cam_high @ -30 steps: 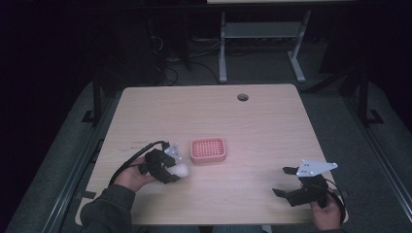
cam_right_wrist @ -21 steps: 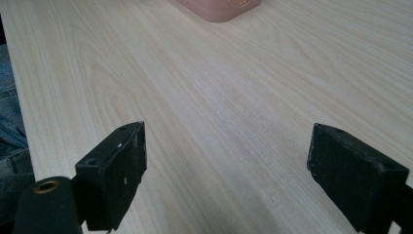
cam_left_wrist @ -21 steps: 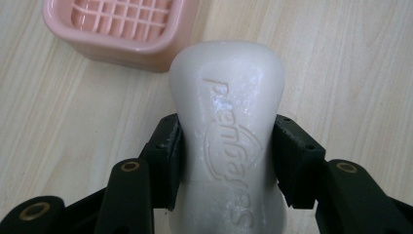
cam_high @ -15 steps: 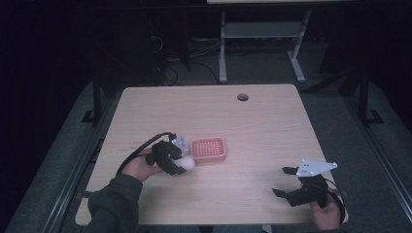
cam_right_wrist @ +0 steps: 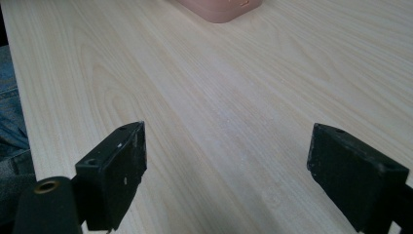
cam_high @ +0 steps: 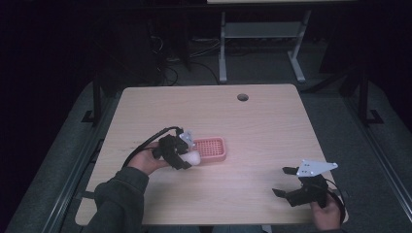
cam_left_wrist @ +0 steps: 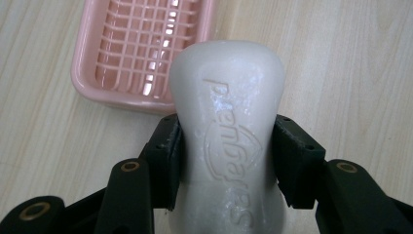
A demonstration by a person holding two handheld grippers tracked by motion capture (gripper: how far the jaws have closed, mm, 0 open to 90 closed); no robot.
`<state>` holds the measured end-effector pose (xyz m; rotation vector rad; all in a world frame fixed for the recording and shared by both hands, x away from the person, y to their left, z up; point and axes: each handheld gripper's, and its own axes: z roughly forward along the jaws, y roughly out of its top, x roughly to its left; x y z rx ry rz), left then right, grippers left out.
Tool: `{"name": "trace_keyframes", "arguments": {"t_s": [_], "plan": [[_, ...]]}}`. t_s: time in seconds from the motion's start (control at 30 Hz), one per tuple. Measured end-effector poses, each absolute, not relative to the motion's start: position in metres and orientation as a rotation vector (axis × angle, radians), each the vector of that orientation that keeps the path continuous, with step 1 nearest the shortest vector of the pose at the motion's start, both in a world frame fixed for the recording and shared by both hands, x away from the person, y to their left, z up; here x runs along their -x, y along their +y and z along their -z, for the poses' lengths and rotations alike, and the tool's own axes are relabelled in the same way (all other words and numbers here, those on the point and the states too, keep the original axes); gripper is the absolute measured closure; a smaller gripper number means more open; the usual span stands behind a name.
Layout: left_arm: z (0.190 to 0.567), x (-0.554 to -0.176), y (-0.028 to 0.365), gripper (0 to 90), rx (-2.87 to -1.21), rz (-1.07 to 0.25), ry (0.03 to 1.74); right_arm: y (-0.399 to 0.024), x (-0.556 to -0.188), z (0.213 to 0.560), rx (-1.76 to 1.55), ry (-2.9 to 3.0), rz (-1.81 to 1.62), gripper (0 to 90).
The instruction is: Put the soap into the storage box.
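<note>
Left gripper view: the left gripper [cam_left_wrist: 229, 156] is pinching a white soap bar [cam_left_wrist: 226, 122] by its sides, keeping it level, nosing toward the pink soap dish [cam_left_wrist: 122, 73] at eleven o'clock, probably to seat it. The right gripper [cam_right_wrist: 229, 175] is waiting with jaws spread, at four o'clock of the table [cam_high: 272, 126].

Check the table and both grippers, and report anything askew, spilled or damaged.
Nothing stands out. The left gripper holds a white soap bar squarely between its jaws, next to the pink soap dish, which sits flat and looks intact. The right gripper is open over the bare table. No spills show.
</note>
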<state>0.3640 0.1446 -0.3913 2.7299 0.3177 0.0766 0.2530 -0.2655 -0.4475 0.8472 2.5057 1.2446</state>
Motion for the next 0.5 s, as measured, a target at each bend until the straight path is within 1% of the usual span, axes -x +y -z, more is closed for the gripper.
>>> {"name": "trace_keyframes", "arguments": {"t_s": [0.5], "plan": [[0.388, -0.379, 0.131, 49.5, -2.746, -0.081, 0.302, -0.266, -0.253, 0.447, -0.85, 2.501, -1.255, 14.2]]}}
